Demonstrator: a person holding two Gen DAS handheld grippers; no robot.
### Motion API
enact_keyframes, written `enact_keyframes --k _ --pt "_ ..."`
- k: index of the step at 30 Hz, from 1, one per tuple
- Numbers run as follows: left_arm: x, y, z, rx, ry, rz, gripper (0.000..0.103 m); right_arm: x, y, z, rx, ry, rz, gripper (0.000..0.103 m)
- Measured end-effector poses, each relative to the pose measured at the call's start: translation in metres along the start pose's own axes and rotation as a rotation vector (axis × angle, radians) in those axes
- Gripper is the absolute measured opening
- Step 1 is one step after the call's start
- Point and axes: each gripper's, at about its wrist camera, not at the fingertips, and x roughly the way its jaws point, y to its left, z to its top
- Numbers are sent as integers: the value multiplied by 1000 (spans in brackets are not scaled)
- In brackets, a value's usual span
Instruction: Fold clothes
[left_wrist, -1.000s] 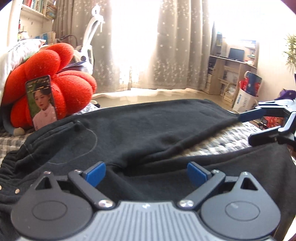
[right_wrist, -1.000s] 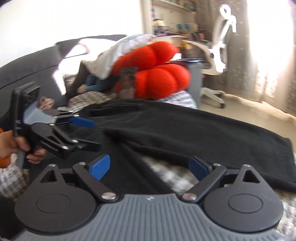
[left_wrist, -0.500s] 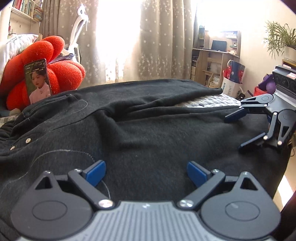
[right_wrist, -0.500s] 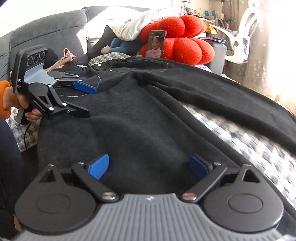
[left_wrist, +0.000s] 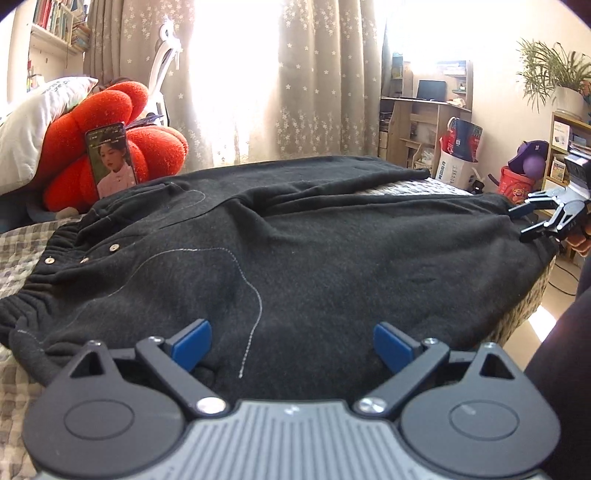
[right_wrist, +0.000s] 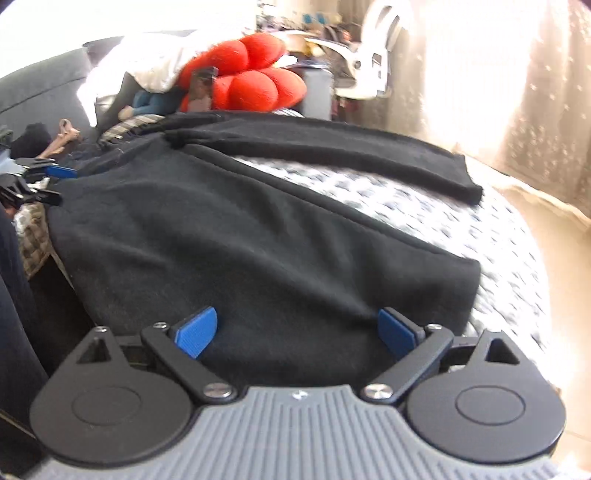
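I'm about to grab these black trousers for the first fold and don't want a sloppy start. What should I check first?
1. Left gripper open: ok, jaws spread wide.
2. Right gripper open: ok, jaws spread wide.
3. Black trousers spread flat on the bed: ok, only soft wrinkles.
4. Legs apart, not crossed: ok, bedding shows between them.
5. Left gripper near the waistband, right near the near leg's hem: ok.
6. Fabric between the pads: cannot tell; cloth lies under both, contact unclear.

Left gripper (left_wrist: 291, 345): black linkage arms, blue finger pads (left_wrist: 192, 341), silver screws, ribbed grey housing.
Right gripper (right_wrist: 295, 332): the same black arms, blue pads, grey ribbed body, round black discs.
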Motion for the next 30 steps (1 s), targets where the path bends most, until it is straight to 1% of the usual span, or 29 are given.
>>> enact_keyframes --k 2,3,5,7,10,12,13,14,15,17,20,22,23,26,28,30 --pt "-13 14 6 -55 -24 3 96 -5 2 1 0 -10 -13 95" --pt "-19 22 9 -85 -41 17 96 -4 5 6 -10 -19 -13 95" --pt "-22 41 13 -143 -66 72 96 1 13 19 -20 -57 4 95" --pt "-19 60 14 -213 -76 130 96 17 26 41 -20 -101 58 95" --pt "-7 81 8 -299 -61 186 95 45 50 74 -46 -144 148 89" --pt "0 91 -1 -334 -36 216 92 74 71 96 -71 -139 223 74" --pt "1 91 -7 -334 -38 220 91 87 80 104 -82 -127 262 69" --pt "0 90 -11 -328 -43 222 91 100 90 112 -93 -115 300 62" --pt "-1 89 -15 -327 -47 224 91 110 99 118 -102 -102 337 58" --pt "-2 89 -19 -342 -52 227 91 124 117 125 -134 -76 391 54" --pt "-4 89 -23 -337 -54 230 91 139 146 124 -220 -17 420 53" --pt "-4 89 -24 -331 -55 230 91 139 160 115 -306 -15 405 54" --pt "-4 89 -25 -328 -55 228 91 135 160 111 -333 -27 398 54" --pt "-5 92 -27 -324 -57 213 91 120 137 99 -276 -14 417 54" --pt "-7 93 -28 -325 -61 204 91 105 123 85 -280 -23 388 53" --pt "-8 94 -30 -326 -64 196 91 89 107 71 -257 -29 363 53"
